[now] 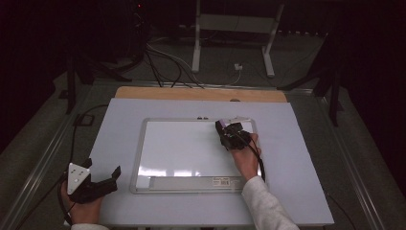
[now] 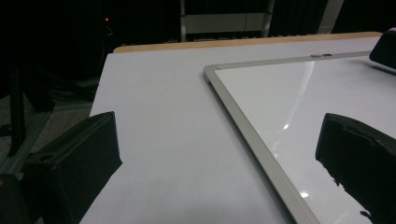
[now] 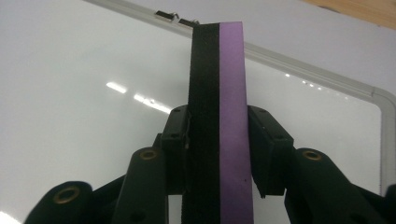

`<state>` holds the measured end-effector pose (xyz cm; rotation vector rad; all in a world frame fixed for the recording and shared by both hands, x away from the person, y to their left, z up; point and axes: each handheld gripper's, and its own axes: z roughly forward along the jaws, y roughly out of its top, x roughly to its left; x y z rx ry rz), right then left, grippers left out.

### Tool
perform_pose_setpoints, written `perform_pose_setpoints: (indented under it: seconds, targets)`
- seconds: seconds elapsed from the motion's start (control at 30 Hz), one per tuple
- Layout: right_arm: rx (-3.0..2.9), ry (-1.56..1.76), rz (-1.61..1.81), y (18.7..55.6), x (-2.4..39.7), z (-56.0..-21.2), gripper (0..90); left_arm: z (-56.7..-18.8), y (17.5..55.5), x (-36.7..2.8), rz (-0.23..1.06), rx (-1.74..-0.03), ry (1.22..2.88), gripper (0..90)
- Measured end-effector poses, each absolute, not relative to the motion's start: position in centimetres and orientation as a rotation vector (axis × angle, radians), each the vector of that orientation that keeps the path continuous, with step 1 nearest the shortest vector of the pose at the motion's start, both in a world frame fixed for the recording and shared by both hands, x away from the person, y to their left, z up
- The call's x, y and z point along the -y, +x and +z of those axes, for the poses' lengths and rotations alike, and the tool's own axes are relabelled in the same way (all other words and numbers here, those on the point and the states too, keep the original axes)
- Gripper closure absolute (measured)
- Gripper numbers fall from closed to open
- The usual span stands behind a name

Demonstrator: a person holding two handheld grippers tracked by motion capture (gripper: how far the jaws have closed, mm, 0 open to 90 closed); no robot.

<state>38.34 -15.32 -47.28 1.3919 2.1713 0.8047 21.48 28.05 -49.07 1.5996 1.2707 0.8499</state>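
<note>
Purple-black eraser (image 3: 218, 121) clamped in right gripper (image 3: 218, 140) fingers over whiteboard (image 1: 191, 143); left gripper (image 1: 103, 179) fingers wide, on surface (image 1: 119, 124).

Your room is dim and the background falls to near black. Overhead light leaves bright glare streaks on the whiteboard (image 1: 191, 143). In your left gripper view the near claw tips blur; in your right gripper view the eraser (image 3: 219, 116) stays sharp.

Background's just a white metal stand (image 1: 233, 36) on the floor, loose cables (image 1: 165, 64) snaking nearby, plus a wooden table edge (image 1: 201, 94).
</note>
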Motion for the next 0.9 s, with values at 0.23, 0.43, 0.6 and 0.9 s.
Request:
perform_pose_setpoints:
  seconds: [0.23,0.43,0.6,0.9]
  targets:
    - [-2.130,1.428,0.830,38.5,16.0,-47.0,63.0,-49.1,21.5,-28.0,0.850,-1.271,1.600,0.6]
    - [-2.103,1.449,0.849,38.7,16.5,-46.6,63.0,-49.1,21.5,-28.0,0.850,-1.271,1.603,0.6]
    - [-2.082,1.463,0.858,38.8,17.0,-46.5,63.1,-49.1,21.5,-28.0,0.850,-1.270,1.604,0.6]
    - [-2.041,1.494,0.881,39.0,17.8,-46.2,63.1,-49.1,21.5,-28.0,0.850,-1.270,1.604,0.6]
